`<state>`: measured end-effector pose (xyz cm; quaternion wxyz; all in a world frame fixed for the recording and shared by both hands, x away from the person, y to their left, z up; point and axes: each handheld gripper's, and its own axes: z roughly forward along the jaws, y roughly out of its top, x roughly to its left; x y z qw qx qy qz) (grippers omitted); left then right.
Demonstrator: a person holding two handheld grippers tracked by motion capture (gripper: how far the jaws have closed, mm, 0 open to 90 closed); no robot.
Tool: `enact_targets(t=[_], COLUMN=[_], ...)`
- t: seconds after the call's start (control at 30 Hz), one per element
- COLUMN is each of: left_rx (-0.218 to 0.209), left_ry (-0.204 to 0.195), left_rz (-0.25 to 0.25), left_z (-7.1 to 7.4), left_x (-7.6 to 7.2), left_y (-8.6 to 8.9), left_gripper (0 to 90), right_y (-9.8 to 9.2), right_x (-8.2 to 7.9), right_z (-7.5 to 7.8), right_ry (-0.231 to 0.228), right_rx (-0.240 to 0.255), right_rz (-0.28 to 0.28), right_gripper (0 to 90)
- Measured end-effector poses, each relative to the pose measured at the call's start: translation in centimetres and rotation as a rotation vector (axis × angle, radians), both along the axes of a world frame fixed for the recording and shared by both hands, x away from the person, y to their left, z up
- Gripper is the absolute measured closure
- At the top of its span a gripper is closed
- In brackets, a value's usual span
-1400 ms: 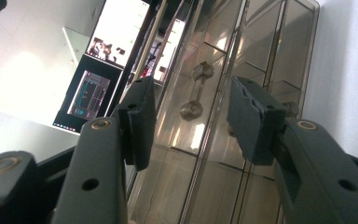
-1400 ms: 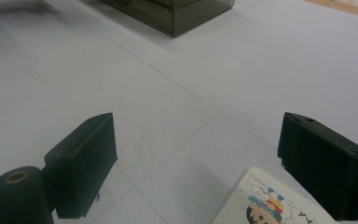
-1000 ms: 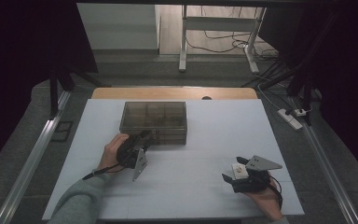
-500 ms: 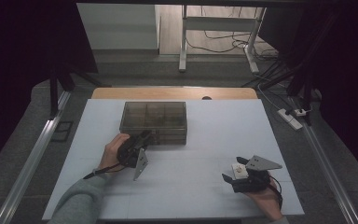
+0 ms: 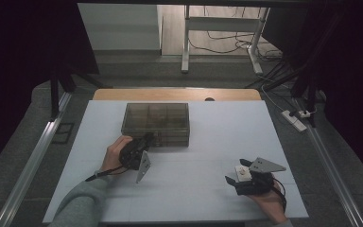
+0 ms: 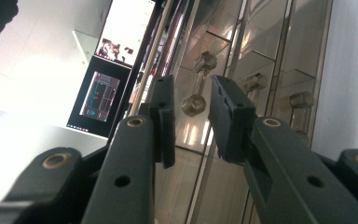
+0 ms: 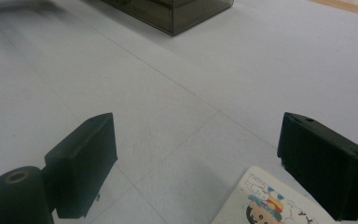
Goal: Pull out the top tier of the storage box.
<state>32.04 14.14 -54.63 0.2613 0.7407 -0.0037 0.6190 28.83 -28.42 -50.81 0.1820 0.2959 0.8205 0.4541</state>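
Observation:
A dark see-through compartment box [image 5: 156, 118] with its lid down sits at the middle of the white table [image 5: 217, 137]. My left gripper [image 5: 146, 138] lies rolled on its side at the box's front left edge. In the left gripper view its jaws [image 6: 192, 100] have just been closing and stand a narrow gap apart around a small brass-coloured latch [image 6: 195, 103] on the box wall [image 6: 261, 42]; I see no pad pressing on it. My right gripper [image 5: 237, 172] rests near the front right, wide open [image 7: 196, 163]. A small white picture card [image 7: 270, 203] lies on the table by its right jaw.
A bare strip of wooden tabletop [image 5: 170, 94] shows behind the white cover. Metal rails [image 5: 33, 161] run along both sides. A desk frame with cables [image 5: 217, 38] stands on the floor beyond, and a power strip [image 5: 295, 120] lies at the right.

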Motion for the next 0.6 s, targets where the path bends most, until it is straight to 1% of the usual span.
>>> enact_targets(t=[0.47,0.6], left_rx=[0.005,0.013], left_ry=[-0.002,-0.003], left_rz=[0.002,0.001], left_z=[-0.12,-0.1], left_x=[0.03,0.04], left_y=[-0.07,-0.1], left_gripper=[74.5,74.5], right_y=[0.01,0.02], right_x=[0.0,0.0], right_z=[-0.01,-0.02], right_ry=[0.0,0.001], right_rx=[-0.001,0.0], right_rz=[0.0,0.001], right_gripper=[11.3,11.3])
